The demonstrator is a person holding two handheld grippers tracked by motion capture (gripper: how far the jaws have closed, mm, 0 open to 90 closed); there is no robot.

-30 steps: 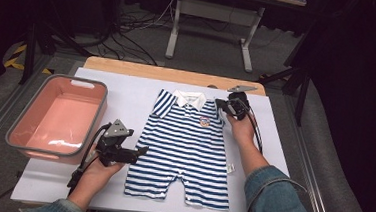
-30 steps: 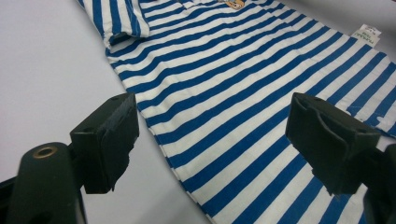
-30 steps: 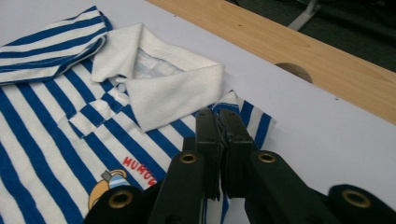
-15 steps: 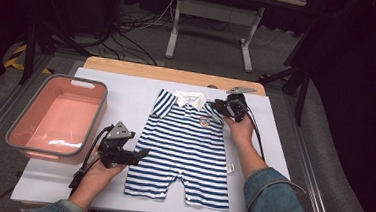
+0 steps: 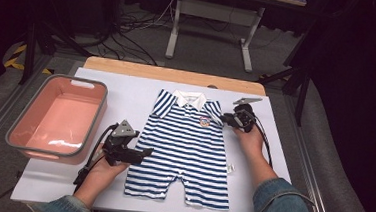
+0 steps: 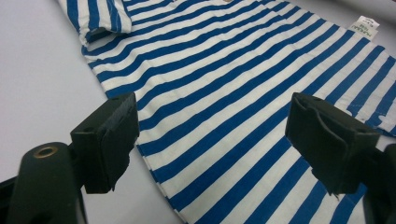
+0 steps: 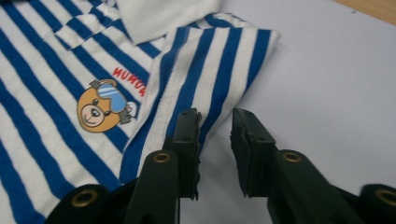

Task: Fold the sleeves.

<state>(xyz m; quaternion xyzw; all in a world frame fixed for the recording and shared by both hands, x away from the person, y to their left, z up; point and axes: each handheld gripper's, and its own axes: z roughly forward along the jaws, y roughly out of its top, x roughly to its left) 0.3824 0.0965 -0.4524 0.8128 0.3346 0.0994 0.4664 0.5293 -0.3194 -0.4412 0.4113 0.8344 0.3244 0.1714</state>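
A blue-and-white striped baby romper [image 5: 188,146] with a white collar and a bear badge lies flat on the white table cover [image 5: 127,91]. My left gripper [image 5: 142,153] hovers at the romper's left edge; in the left gripper view its jaws [image 6: 217,135] stand wide open above the striped cloth [image 6: 224,84]. My right gripper [image 5: 223,118] is low at the romper's right sleeve [image 5: 215,109]. Its jaws [image 7: 215,135] have just been opening and stand a little apart. The sleeve's hem [image 7: 219,60] lies against the left jaw, unpinched.
A pink bin [image 5: 59,122] with a grey rim stands at the table's left. A wooden strip [image 5: 168,74] runs along the far edge. A small white tag [image 5: 230,167] sticks out from the romper's right side. Both forearms come in from the near edge.
The right gripper has dropped a little toward the near side at the sleeve, and its jaws have parted slightly. The left gripper has stayed put.
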